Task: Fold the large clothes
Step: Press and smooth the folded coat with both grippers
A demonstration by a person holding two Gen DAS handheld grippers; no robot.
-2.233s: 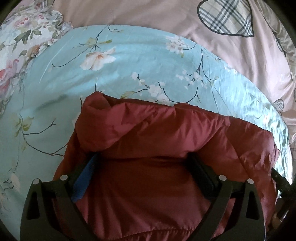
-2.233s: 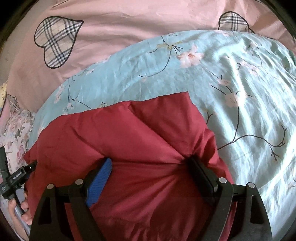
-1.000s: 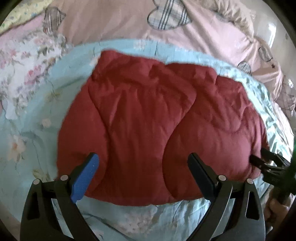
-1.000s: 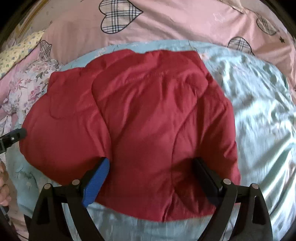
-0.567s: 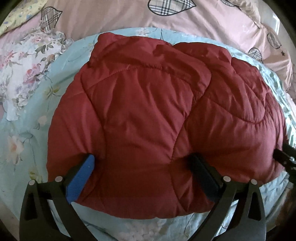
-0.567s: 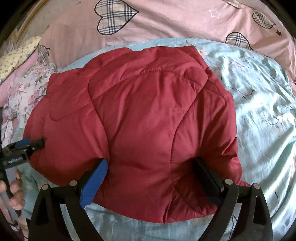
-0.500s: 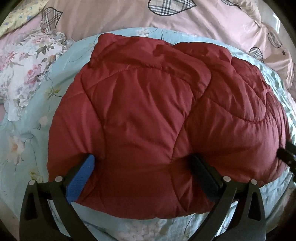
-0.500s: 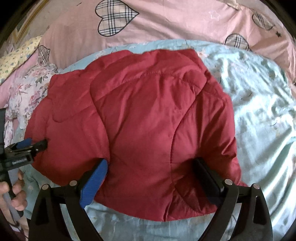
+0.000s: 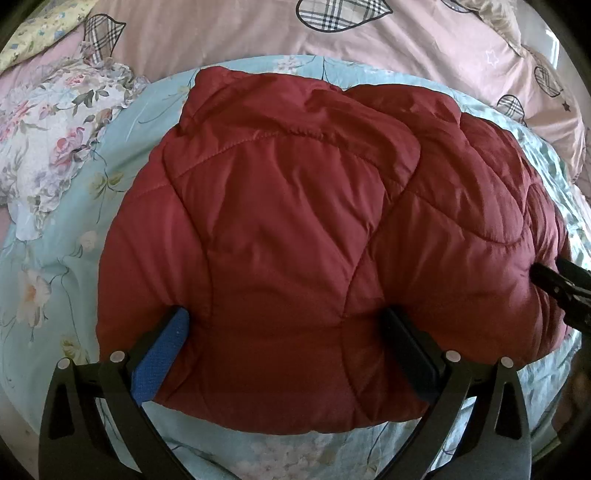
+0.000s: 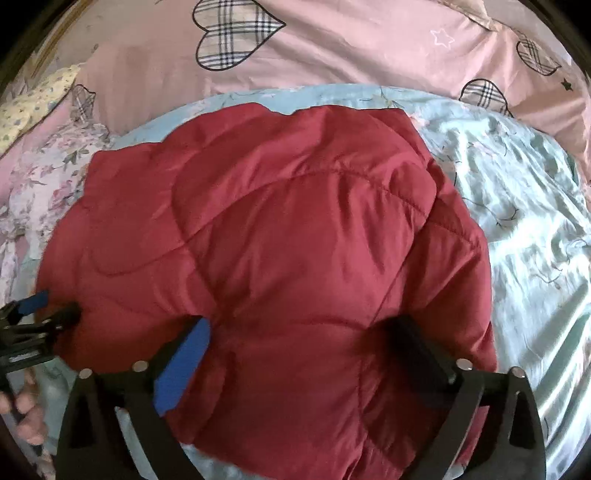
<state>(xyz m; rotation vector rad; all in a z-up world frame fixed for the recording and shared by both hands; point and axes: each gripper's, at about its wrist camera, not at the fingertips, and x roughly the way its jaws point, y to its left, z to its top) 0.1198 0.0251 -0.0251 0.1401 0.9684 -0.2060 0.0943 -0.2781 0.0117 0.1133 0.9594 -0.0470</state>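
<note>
One red jacket (image 9: 295, 236) on blue sheet (image 9: 55, 280); two grippers, left (image 9: 284, 343) and right (image 10: 301, 343), jaws apart, straddling its lower edge. Right's jaws just opening. Sheet bare at right of right view.

Jacket (image 9: 295, 240) on sheet (image 9: 66, 266), apparently before pillows (image 9: 221, 33).

Bare blue sheet (image 10: 528, 206) right of red jacket (image 10: 295, 240); pink quilt (image 10: 332, 48) behind

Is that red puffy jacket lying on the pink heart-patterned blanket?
No, the red jacket lies on the light blue floral sheet; the pink heart blanket sits behind it.
</note>
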